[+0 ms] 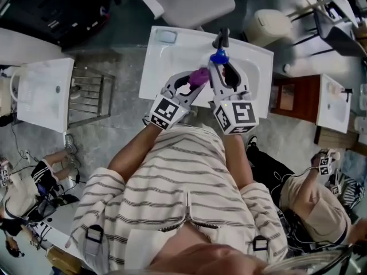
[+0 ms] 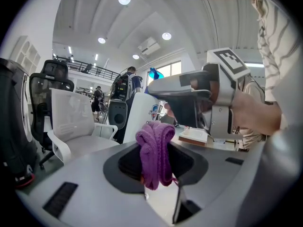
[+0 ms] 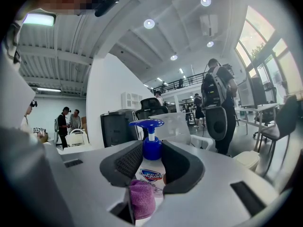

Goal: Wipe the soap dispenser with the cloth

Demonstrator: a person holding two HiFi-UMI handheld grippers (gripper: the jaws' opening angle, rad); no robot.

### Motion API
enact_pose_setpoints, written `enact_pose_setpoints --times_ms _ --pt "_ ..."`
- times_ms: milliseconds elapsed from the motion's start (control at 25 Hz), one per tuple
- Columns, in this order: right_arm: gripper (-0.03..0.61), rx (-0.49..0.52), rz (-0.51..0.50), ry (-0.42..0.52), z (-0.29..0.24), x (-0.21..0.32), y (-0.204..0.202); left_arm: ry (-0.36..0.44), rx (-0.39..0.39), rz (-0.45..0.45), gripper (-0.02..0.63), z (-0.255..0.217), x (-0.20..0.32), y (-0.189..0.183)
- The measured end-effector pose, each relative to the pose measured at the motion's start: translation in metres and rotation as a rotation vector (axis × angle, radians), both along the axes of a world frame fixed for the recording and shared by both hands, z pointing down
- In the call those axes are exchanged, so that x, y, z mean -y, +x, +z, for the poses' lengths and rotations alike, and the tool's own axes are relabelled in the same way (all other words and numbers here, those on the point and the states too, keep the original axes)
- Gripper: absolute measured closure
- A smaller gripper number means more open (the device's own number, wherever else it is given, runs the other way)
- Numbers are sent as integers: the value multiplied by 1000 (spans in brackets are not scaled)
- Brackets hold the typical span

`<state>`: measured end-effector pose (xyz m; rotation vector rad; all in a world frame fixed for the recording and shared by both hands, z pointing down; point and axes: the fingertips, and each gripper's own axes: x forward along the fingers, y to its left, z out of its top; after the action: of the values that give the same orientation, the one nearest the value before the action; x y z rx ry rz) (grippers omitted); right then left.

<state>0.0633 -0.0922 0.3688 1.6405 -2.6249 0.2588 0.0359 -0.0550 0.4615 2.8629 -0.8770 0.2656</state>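
the right tool point(image 3: 151, 163) is clamped on the soap dispenser point(image 3: 152, 170), its dark pads pressed to either side of the white body just under the blue pump. the bottle stands upright, long axis vertical, held above the white sink point(image 1: 163, 67). the left tool point(image 2: 156, 161) is pinched together on the purple cloth point(image 2: 155, 154), which bulges out past its tips in a folded wad. the cloth lies to the left of the dispenser and low, touching the bottle's lower left side (the right gripper view shows the contact). the left hand carries the wiper, so i judge the stroke should run up along the body. the front label appears to read "safeguard"; the smaller print is unreadable.
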Motion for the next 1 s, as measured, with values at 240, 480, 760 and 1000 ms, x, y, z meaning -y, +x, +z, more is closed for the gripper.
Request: enact_pose_setpoints --times_ms 240,480,760,1000 --pt "446 2 10 2 2 1 6 30 -11 -4 483 -15 0 -3" --pt "446 1 16 6 -1 4 9 59 -21 -15 483 -29 4 -10" --pt "446 0 12 16 -4 3 19 74 -33 -33 483 -37 10 -17" --pt "446 10 1 17 -9 2 23 92 -50 -41 482 -50 21 -25"
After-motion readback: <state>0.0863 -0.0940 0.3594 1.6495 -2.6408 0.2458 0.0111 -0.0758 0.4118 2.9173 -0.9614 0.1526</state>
